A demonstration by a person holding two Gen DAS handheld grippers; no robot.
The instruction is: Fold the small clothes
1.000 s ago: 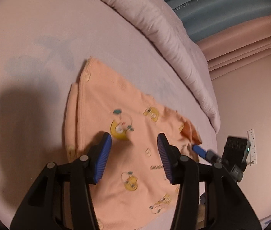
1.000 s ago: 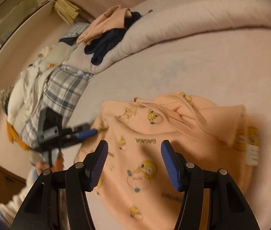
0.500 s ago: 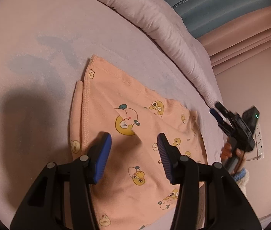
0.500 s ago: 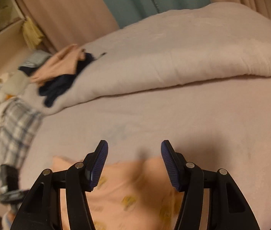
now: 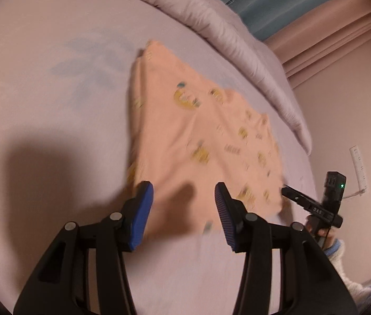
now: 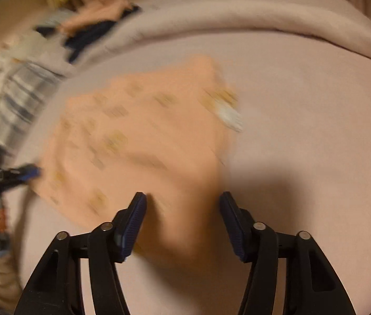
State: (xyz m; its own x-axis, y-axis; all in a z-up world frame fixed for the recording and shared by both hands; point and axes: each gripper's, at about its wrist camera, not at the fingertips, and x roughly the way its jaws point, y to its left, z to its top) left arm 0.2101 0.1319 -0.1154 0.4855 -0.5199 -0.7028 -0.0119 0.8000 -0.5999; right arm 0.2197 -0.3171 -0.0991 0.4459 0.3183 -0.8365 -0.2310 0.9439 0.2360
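Since the fold: although both views are blurred, the peach cotton garment printed with yellow cartoon figures (image 5: pixel 198 141) is seen lying flat and doubled on the pale pink bedsheet (image 5: pixel 54 110), no longer bunched with a flap standing up as a second ago.

Garment: it is spread on the sheet just short of the rolled pink quilt (image 5: pixel 232 34), one long edge folded under along its left side in the left wrist view.

Left gripper (image 5: pixel 184 210): its blue-padded jaws are held apart and have just been opening a little further; only the near hem of the garment is framed between them, and nothing is pinched.

Right gripper (image 6: pixel 183 223): its jaws are likewise held apart above the garment's near edge, with no cloth pressed. In the left wrist view the same tool (image 5: pixel 314 207) is seen at the garment's right corner, and whether it touches the cloth cannot be told.

What has changed: the right gripper, aimed at the quilt half a second ago, has been brought back down over the garment; the left gripper has been drawn back from over the print to the near hem.

Meaning for the task: one fold is judged to be finished and released, and a fresh grasp for the next fold is probably being lined up.

Laundry pile (image 6: pixel 85 23): other clothes are left heaped beyond the quilt.
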